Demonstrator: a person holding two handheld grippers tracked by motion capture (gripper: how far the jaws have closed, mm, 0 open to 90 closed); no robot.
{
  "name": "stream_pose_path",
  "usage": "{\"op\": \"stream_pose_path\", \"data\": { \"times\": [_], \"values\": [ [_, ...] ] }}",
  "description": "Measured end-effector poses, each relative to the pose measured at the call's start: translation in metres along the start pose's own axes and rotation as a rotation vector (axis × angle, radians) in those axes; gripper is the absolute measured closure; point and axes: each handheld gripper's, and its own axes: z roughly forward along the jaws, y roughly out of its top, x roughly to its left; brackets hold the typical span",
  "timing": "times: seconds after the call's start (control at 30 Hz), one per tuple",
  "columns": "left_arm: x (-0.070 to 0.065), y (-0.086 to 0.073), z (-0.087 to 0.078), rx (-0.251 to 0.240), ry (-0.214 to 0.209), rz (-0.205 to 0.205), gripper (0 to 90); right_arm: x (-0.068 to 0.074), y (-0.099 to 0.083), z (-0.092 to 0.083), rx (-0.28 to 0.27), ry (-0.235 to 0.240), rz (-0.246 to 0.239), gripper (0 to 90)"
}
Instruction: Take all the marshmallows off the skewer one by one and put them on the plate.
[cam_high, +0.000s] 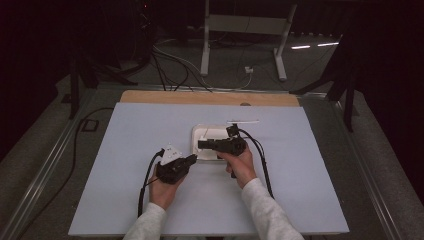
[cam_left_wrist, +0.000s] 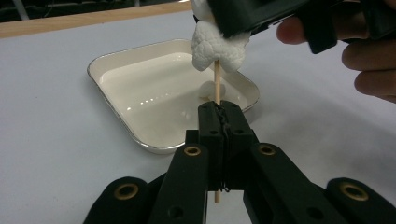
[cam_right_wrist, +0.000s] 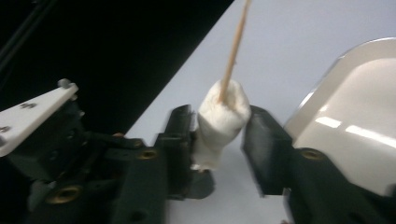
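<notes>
My left gripper (cam_left_wrist: 220, 109) is shut on a thin wooden skewer (cam_left_wrist: 216, 84) that stands upright above the near edge of a white tray (cam_left_wrist: 116, 116). A white marshmallow (cam_left_wrist: 217, 49) sits on the skewer's top. My right gripper (cam_right_wrist: 219, 126) comes in from the side and its jaws press on that marshmallow (cam_right_wrist: 223, 112), with the skewer (cam_right_wrist: 236, 42) sticking out of it. A second small marshmallow (cam_left_wrist: 208, 89) lies in the tray. In the high view both grippers, left (cam_high: 194, 158) and right (cam_high: 200, 144), meet at the tray's (cam_high: 206, 131) front left corner.
A pale blue mat (cam_high: 125, 150) covers the table, with a wooden edge (cam_high: 210, 97) at the far side. A thin white stick (cam_high: 243, 121) lies just beyond the tray. Cables and a desk frame (cam_high: 245, 25) stand on the floor behind.
</notes>
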Motion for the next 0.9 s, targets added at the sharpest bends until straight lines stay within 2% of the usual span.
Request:
{"op": "stream_pose_path", "data": {
  "times": [0.1,0.27,0.4,0.6,0.67,0.73,0.83,0.87,0.9],
  "values": [
    [0.000,0.000,0.000,-0.004,-0.003,0.002,90.0,0.001,0.000,0.000,-0.002,0.010,0.004,73.0],
    [-0.001,0.000,-0.001,-0.009,-0.002,0.017,90.0,0.002,0.001,-0.001,-0.023,0.021,0.014,77.3],
    [-0.002,0.000,-0.002,-0.019,0.001,0.028,90.0,0.005,0.002,-0.004,-0.057,0.009,0.018,79.4],
    [-0.004,-0.001,-0.002,-0.026,-0.001,0.057,90.0,0.005,0.005,-0.012,-0.081,0.000,0.018,80.7],
    [-0.005,-0.002,-0.002,-0.029,-0.005,0.064,90.0,0.004,0.007,-0.017,-0.114,0.002,0.033,81.0],
    [-0.006,-0.001,-0.002,-0.036,-0.010,0.069,90.0,0.002,0.010,-0.023,-0.125,0.010,0.053,81.1],
    [-0.006,-0.002,-0.001,-0.022,-0.006,0.088,90.0,0.002,0.013,-0.032,-0.166,0.008,0.053,81.6],
    [-0.006,-0.003,0.000,0.000,0.006,0.098,90.0,0.002,0.015,-0.038,-0.211,0.014,0.063,82.2],
    [-0.007,-0.006,0.002,0.034,0.029,0.117,90.0,0.002,0.015,-0.038,-0.211,0.014,0.063,82.2]
  ]
}}
